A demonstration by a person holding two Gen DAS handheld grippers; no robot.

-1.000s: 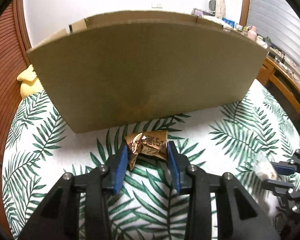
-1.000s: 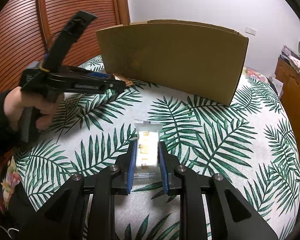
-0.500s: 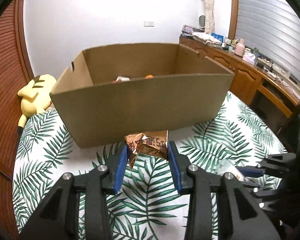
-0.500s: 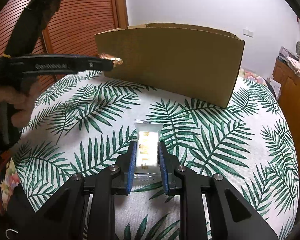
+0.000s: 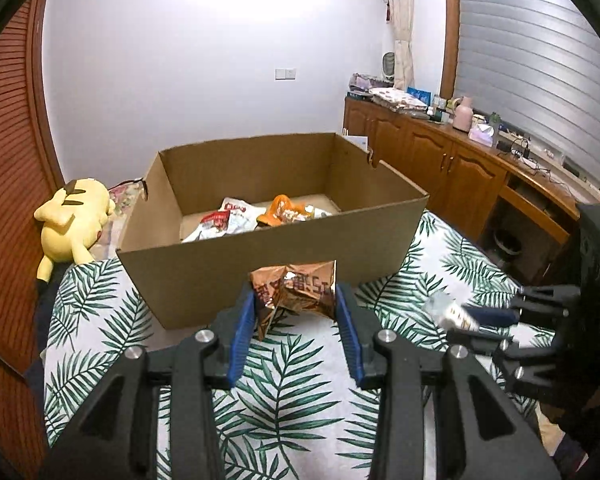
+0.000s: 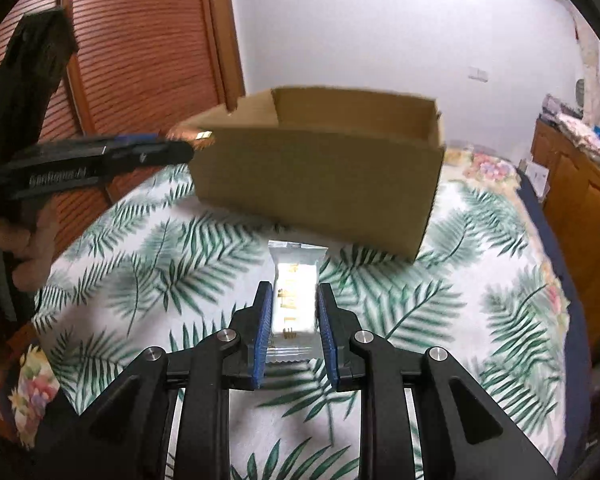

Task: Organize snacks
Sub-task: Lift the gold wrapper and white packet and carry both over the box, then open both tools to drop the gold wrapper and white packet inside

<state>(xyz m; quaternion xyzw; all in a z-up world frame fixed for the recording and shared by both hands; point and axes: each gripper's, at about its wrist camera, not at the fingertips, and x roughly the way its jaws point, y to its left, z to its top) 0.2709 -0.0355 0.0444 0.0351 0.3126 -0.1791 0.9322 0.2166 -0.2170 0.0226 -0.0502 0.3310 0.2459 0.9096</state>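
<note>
My left gripper is shut on a crinkled copper-brown snack packet, held in the air just in front of the near wall of the open cardboard box. Several snack packets lie inside the box. My right gripper is shut on a clear-wrapped white snack bar, lifted above the leaf-print cloth, short of the box. The right gripper also shows at the right of the left wrist view, and the left gripper at the left of the right wrist view.
A yellow plush toy lies left of the box. A wooden sideboard with clutter runs along the right wall. A slatted wooden door stands at the left. The table edge drops off at the right.
My left gripper has risen with the copper packet, so the box's inside now shows. My right gripper has lifted the white bar off the cloth and moved toward the box.
</note>
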